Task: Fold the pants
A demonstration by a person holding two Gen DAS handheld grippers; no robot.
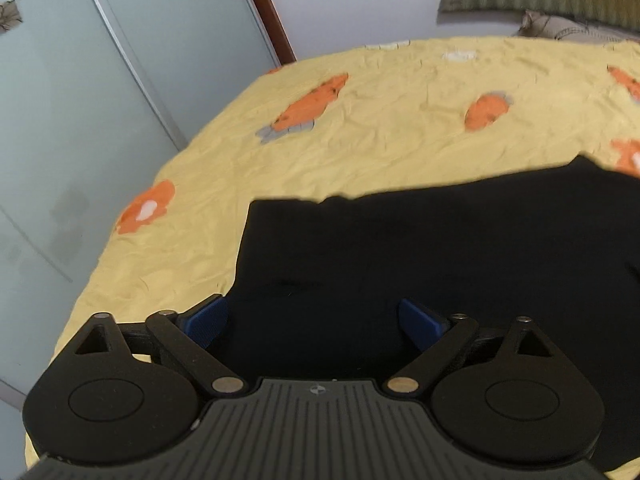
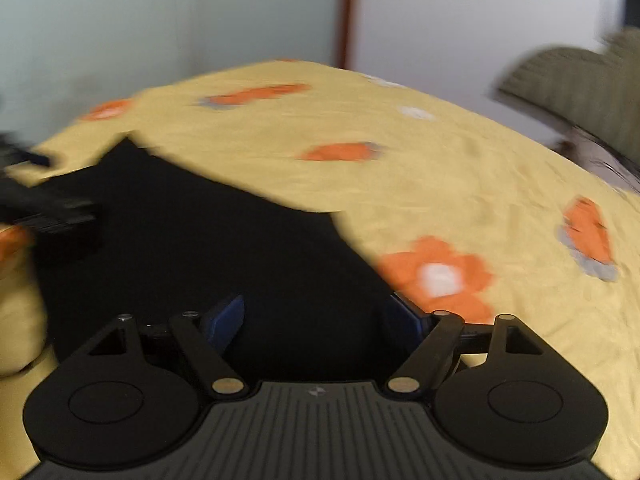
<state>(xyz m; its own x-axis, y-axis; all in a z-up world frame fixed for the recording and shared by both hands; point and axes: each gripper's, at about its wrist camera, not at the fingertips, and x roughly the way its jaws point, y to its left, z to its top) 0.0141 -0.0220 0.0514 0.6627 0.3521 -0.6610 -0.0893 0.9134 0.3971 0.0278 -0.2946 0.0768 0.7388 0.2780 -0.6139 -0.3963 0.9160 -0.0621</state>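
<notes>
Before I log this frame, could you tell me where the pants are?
The black pants lie flat on the yellow floral bedsheet, directly ahead of both open grippers, left gripper and right gripper.

The black fabric pants (image 1: 420, 264) run off the right edge of the left wrist view, and the gripper body covers their near hem. In the right wrist view everything smears: the orange flowers on the yellow bedsheet (image 2: 400, 200) are soft, and the left gripper (image 2: 24, 184) at the left edge is a dark blur, its fingers unreadable.
</notes>
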